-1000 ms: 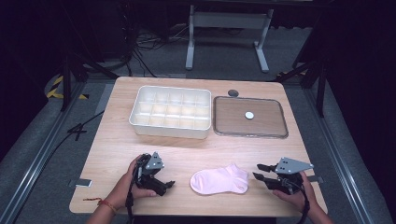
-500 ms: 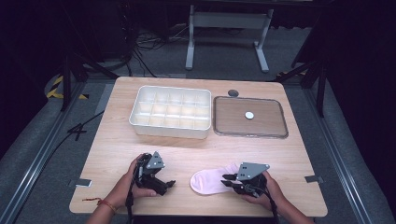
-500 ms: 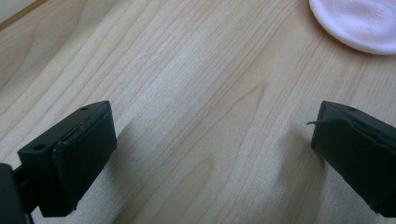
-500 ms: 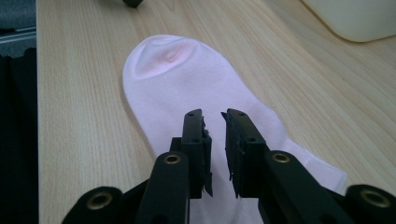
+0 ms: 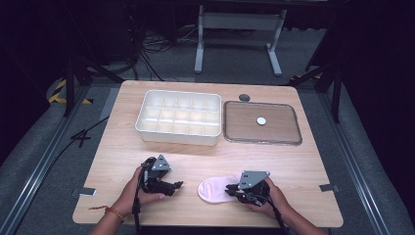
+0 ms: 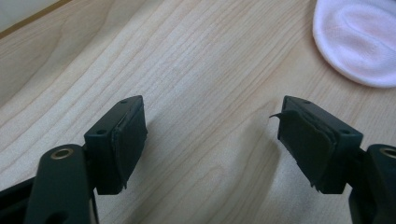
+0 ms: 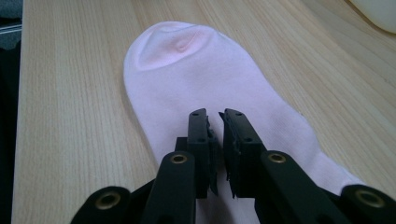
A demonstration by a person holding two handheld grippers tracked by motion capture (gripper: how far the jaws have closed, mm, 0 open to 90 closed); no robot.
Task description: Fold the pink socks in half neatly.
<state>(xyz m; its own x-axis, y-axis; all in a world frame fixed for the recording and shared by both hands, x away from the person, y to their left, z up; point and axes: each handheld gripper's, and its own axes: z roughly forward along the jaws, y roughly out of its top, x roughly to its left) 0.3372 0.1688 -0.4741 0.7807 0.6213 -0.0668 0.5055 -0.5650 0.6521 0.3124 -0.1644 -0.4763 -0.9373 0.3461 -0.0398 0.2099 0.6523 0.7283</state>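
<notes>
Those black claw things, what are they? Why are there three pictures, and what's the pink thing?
No robot here: a person sits at a wooden table with a grabbing tool in each hand. The left tool and the right tool each have two black jaws that squeeze together like tongs.

One picture comes from a camera high above, looking down on the table. The other two come from small cameras riding on the tools, looking out along the jaws.

The pink thing is a sock lying flat. Farther back sit a white divided box and a flat brown lid with a white knob.

The left tool's jaws are wide open over bare wood. The right tool's jaws are nearly closed, down at the sock; whether they pinch its cloth, I can't tell.
</notes>
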